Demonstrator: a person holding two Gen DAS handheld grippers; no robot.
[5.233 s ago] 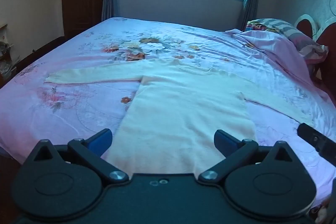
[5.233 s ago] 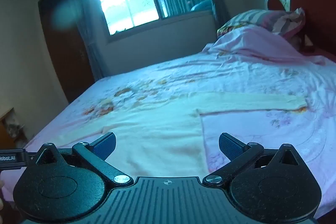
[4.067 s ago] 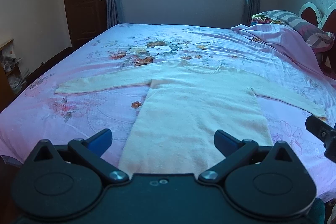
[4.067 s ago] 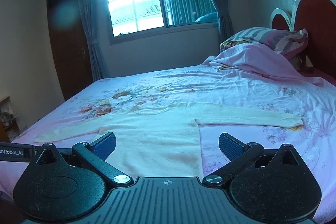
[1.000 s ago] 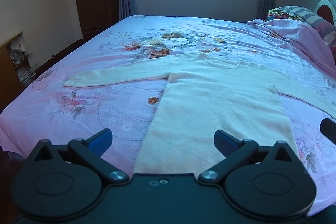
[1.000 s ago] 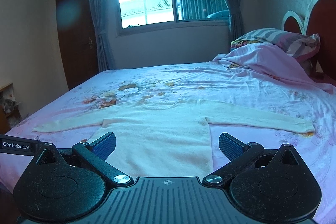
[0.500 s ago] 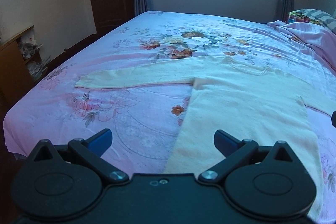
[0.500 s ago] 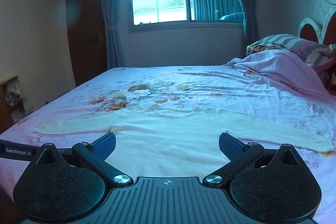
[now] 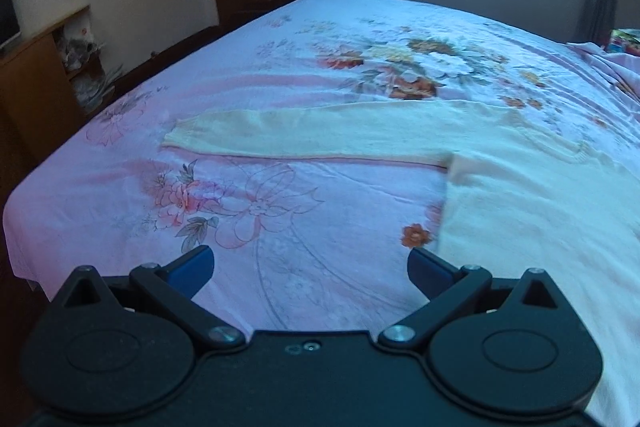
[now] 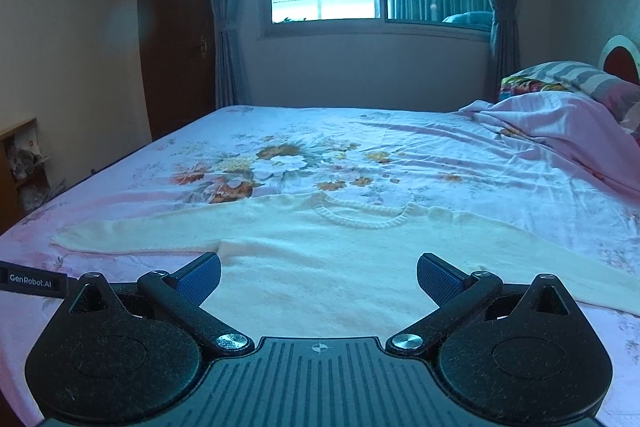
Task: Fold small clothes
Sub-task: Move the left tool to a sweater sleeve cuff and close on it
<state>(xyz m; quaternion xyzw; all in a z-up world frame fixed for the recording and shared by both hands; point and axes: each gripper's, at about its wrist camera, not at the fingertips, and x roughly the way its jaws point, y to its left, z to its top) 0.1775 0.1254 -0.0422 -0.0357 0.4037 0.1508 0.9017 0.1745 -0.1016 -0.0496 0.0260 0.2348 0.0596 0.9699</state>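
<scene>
Both black two-finger grippers, left gripper (image 9: 310, 263) and right gripper (image 10: 319, 273), hover with jaws spread wide and empty above the near edge of a cream knitted long-sleeved sweater (image 10: 340, 251) lying flat, sleeves outstretched, on the pink floral bedsheet (image 9: 280, 211).

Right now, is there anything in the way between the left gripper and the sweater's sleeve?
Nothing visible. The open left gripper looks over bare sheet toward the sleeve, which lies flat with nothing on it.
</scene>
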